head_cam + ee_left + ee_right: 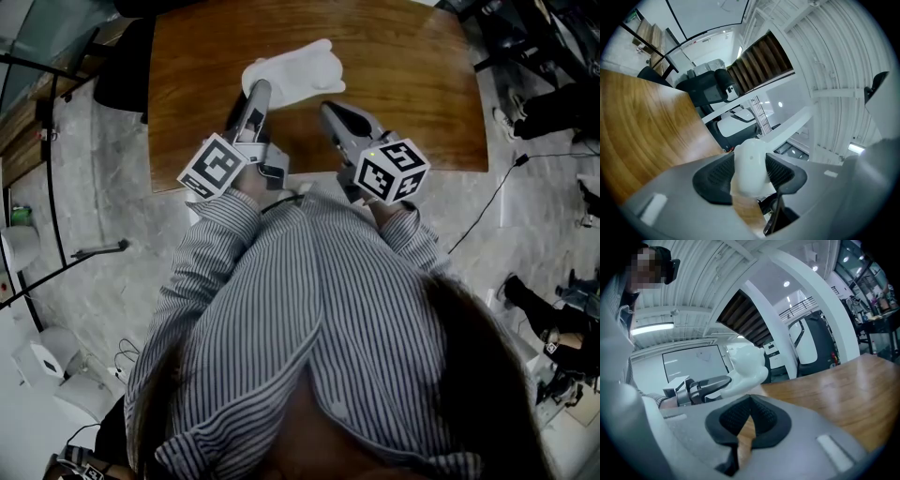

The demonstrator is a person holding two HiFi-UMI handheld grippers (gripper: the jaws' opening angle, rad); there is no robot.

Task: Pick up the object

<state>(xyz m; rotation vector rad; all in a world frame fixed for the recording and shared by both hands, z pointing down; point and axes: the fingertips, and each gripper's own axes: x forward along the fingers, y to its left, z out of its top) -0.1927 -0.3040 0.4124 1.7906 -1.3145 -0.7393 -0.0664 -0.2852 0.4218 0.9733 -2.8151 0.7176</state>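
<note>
One white object [300,66] sits at the table's [412,84] middle, toward twelve o'clock from me; I cannot confirm whether it rests on the wood. My left claw [257,92] is clenched on its seven o'clock end, pads pressing both sides. My right claw [328,111] is at the object's five o'clock, just beside it, pads together on nothing.

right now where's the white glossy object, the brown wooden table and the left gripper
white glossy object [296,69], head view, its broad middle
brown wooden table [412,94], head view, bare top at right
left gripper [751,165], left gripper view, midway between its fingers
</note>
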